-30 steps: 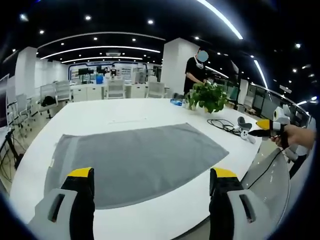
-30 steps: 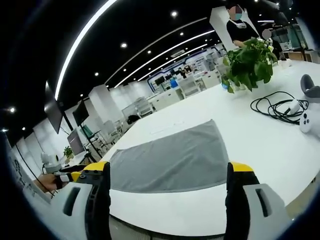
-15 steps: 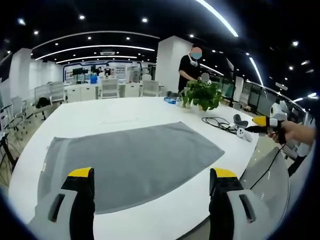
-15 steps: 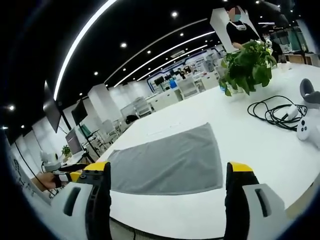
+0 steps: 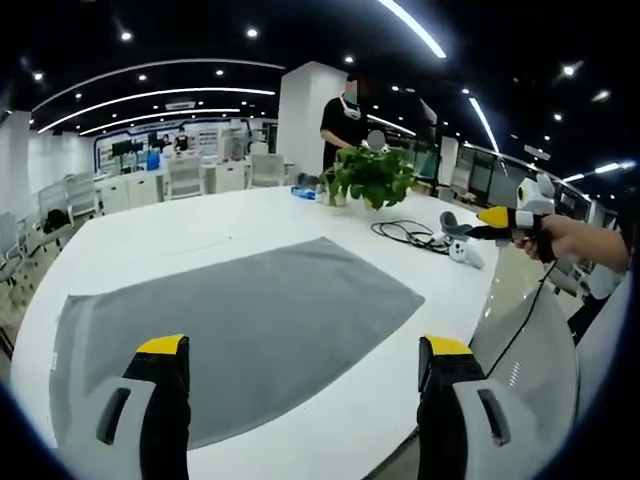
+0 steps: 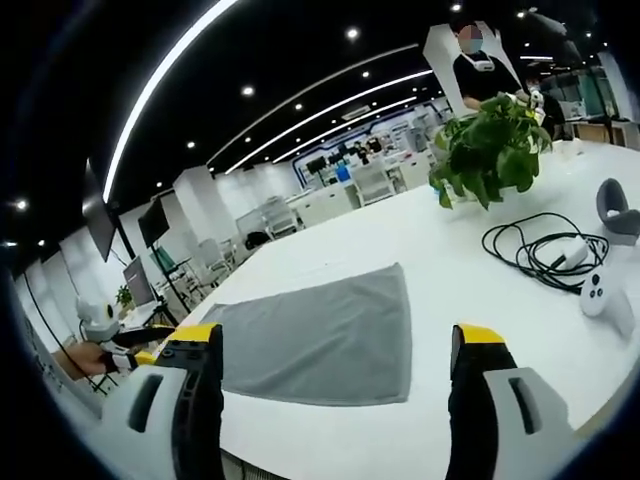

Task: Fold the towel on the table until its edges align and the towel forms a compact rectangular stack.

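A grey towel point(image 5: 240, 325) lies spread flat on the white table point(image 5: 140, 235). In the left gripper view my left gripper point(image 5: 300, 350) is open above the towel's near edge, nothing between its yellow-tipped fingers. My right gripper point(image 5: 497, 215) comes in from the right there, held in a hand off the table's end. In the right gripper view the same towel point(image 6: 325, 335) lies ahead and left. My right gripper point(image 6: 335, 335) is open and empty above the table's near edge. The left gripper point(image 6: 130, 345) shows small at the far left.
A potted plant point(image 5: 372, 177) stands at the table's far side. A coiled black cable point(image 6: 535, 245) and white controllers point(image 6: 600, 295) lie near it. A person point(image 5: 345, 115) stands behind the plant. Chairs point(image 5: 185, 175) and desks fill the room beyond the table.
Both views have swung: the towel and plant sit further left in each picture now. The towel itself lies as before, and both grippers stay open.
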`<state>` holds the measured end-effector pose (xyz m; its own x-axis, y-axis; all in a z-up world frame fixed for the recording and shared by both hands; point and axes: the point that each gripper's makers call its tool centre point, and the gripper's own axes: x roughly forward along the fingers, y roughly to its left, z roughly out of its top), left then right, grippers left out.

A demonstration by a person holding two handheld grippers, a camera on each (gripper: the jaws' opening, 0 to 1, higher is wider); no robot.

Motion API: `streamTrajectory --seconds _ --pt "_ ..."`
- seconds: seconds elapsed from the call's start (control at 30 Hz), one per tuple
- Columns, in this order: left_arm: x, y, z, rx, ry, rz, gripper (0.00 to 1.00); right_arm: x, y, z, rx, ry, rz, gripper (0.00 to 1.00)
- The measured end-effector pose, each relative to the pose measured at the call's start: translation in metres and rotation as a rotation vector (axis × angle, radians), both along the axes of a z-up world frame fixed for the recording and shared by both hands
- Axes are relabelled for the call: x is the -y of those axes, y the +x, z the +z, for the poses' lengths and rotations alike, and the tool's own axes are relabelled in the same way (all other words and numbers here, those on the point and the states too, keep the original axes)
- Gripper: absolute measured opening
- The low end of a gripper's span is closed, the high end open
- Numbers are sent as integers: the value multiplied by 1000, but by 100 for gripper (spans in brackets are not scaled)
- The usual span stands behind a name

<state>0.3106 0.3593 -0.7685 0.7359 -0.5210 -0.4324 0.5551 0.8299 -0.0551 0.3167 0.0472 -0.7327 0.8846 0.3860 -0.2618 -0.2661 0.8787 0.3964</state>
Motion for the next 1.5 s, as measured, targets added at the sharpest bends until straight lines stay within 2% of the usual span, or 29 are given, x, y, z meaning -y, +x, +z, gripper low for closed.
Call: streamTrajectory --seconds 0.2,0.37,0.5,0.67,0.97,1.07,1.1,1.17,1.33,1.43,1.5 --pt "26 8 -2 -6 15 -47 97 19 13 5 17 -9 -12 94" --pt "44 6 -5 -25 0 -75 96 24 23 7 31 -4 -12 93" --pt "57 6 -6 -27 18 -94 96 30 32 6 35 0 -13 92" --pt "70 8 -8 -7 38 -122 96 28 41 -4 37 4 8 92" --pt "98 9 -17 -5 52 -149 96 24 61 -20 40 5 45 90" --pt "107 9 -19 1 73 -176 96 22 66 -24 37 7 55 89" --pt "112 10 -23 21 112 -205 96 20 70 -27 35 6 61 89" --pt "117 10 -32 8 165 -241 96 18 74 -32 27 4 65 89" --pt "140 15 -38 24 168 -309 96 13 85 -39 29 -28 94 88" --pt "153 19 -40 40 206 -367 95 13 97 -43 31 -36 103 86" --pt "165 21 -40 49 202 -395 92 12 104 -45 32 -40 108 85"
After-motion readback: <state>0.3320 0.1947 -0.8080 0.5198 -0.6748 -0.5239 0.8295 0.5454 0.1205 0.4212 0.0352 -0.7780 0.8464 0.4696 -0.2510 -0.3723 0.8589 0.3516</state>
